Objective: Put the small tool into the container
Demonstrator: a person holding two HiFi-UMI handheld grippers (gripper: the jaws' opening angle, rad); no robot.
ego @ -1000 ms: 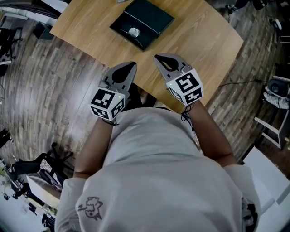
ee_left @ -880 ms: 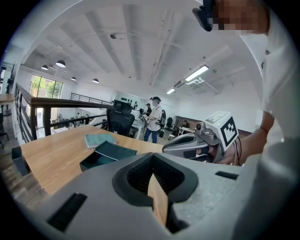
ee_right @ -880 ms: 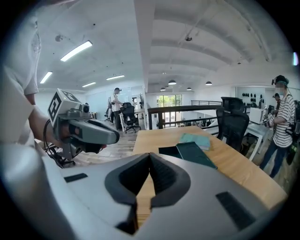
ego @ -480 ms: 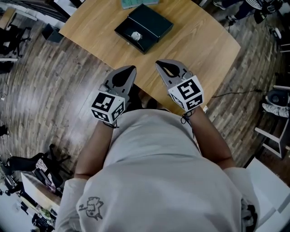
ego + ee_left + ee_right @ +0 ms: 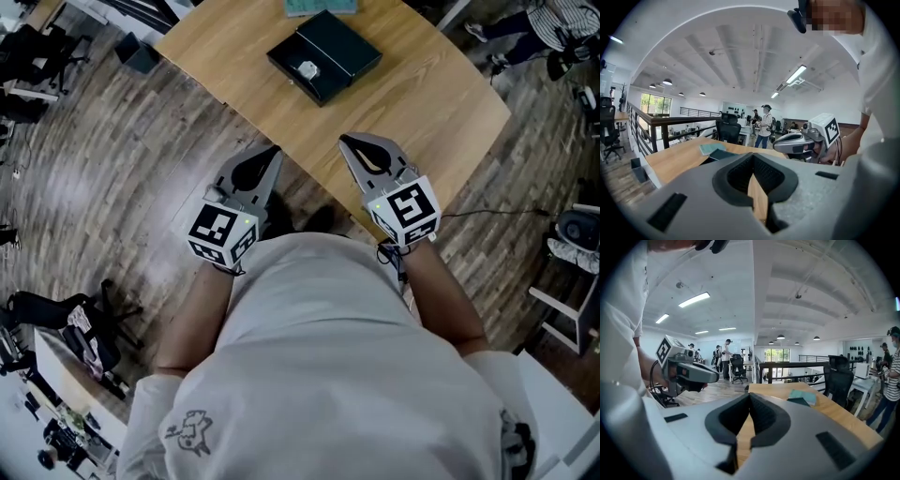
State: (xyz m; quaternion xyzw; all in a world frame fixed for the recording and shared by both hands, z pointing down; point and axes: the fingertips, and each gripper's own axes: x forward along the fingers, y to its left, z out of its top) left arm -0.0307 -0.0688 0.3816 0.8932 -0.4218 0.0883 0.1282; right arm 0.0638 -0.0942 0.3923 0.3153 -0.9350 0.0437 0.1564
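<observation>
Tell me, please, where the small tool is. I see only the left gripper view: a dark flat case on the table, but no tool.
Observer: In the head view the small tool lies on the black case, at its end nearer to you.
Operator: Does the right gripper hold something?
Observer: No. Its own view shows it shut, with nothing between its jaws.
Operator: Is my left gripper above the table?
Observer: Only its tip reaches the table's edge; the rest of it is over the floor.
</observation>
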